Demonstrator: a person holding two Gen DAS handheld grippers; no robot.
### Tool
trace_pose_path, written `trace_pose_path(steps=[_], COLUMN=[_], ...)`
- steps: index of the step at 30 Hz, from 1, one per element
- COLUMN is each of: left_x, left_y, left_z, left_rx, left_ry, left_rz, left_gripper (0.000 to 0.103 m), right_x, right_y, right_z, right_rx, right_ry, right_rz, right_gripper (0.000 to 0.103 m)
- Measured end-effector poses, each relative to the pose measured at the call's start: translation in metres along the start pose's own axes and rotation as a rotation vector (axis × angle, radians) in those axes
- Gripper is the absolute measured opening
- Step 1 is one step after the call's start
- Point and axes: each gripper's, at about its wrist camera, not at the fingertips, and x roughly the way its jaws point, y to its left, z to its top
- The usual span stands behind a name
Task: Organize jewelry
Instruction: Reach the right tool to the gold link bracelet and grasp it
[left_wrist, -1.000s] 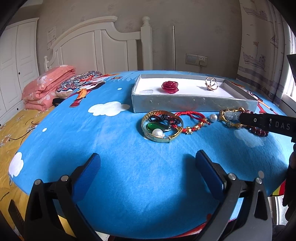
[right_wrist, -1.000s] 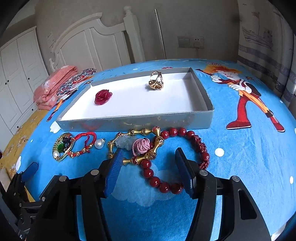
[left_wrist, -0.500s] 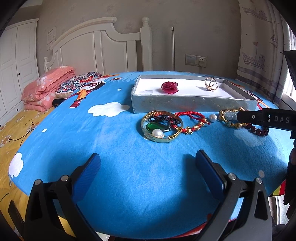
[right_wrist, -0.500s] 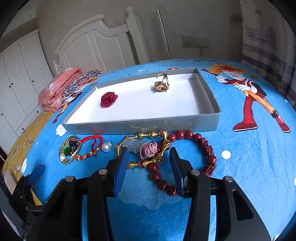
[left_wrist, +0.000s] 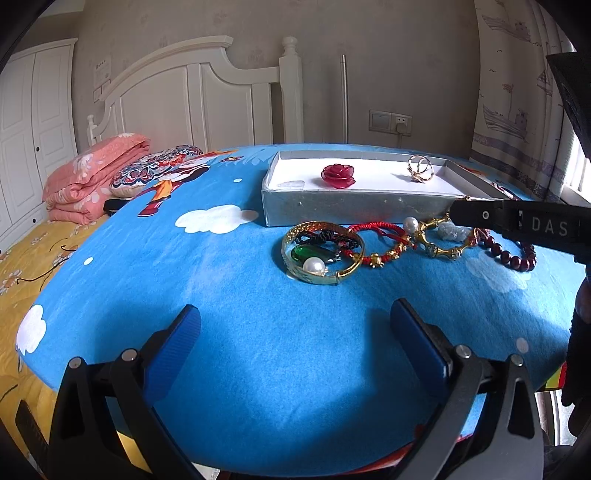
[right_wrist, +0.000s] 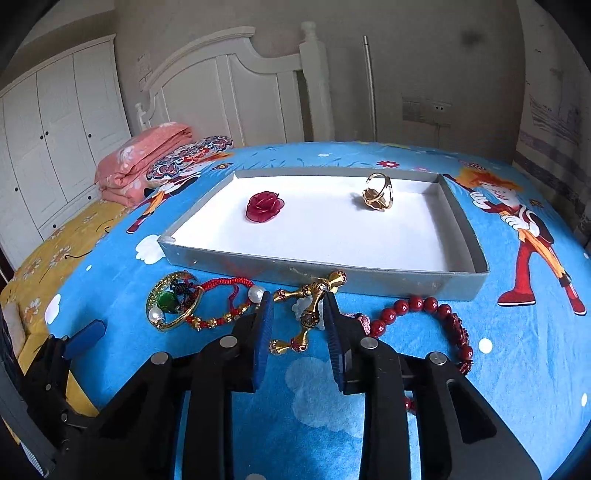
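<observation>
Landmark: the grey tray (right_wrist: 391, 282), white inside, lying on the blue cartoon bedsheet (left_wrist: 229, 332); all places below are given from it.
Inside the tray: a red rose ornament (right_wrist: 264, 206) toward its left end and a gold ring (right_wrist: 379, 192) toward its right end, well apart.
Gold link bracelet (right_wrist: 314, 302): just in front of the tray's near wall, around its middle; one end looks raised against that wall, the other trails down toward the camera.
Right gripper (right_wrist: 299, 325): jaws have just been closing and stand narrow, the gold link bracelet and a pale stone between the blue pads; I cannot tell whether the pads already press on it.
Red bead bracelet (right_wrist: 439, 314): in front of the tray's right half, curving beside the right finger.
Gold bangle (left_wrist: 321, 251): in front of the tray's left corner, with a green stone and a pearl inside its loop.
Red cord bracelet (left_wrist: 384, 240): between the bangle and the gold link bracelet, close to the near wall.
Left gripper (left_wrist: 295, 347): well in front of the tray, jaws spread wide over bare sheet, nothing between them.
</observation>
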Motion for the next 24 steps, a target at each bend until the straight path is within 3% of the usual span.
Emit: trace_pose_path(steps=[3, 8, 9, 17, 20, 24], left_x=[0.000, 0.000, 0.000, -0.001, -0.003, -0.002], left_y=[0.000, 0.000, 0.000, 0.000, 0.000, 0.004], left_z=[0.000, 0.000, 0.000, 0.004, 0.008, 0.020], left_rx=[0.000, 0.000, 0.000, 0.000, 0.003, -0.037], left_ry=[-0.001, -0.003, -0.002, 0.031, 0.033, 0.050], left_rz=[-0.001, -0.001, -0.001, 0.003, 0.019, -0.013], left_gripper=[0.100, 0.100, 0.100, 0.099, 0.094, 0.083], right_x=[0.009, 0.013, 0.013, -0.021, -0.039, -0.047], right_y=[-0.004, 0.001, 0.002, 0.005, 0.001, -0.004], right_z=[-0.001, 0.001, 0.001, -0.003, -0.006, -0.014], right_rx=[0.024, 0.008, -0.001, -0.043, -0.046, -0.041], right_ry=[0.037, 0.046, 0.041, -0.084, -0.126, -0.123], right_rz=[-0.018, -0.049, -0.061, -0.047, -0.017, 0.005], right_gripper=[0.020, 0.018, 0.012, 0.012, 0.012, 0.012])
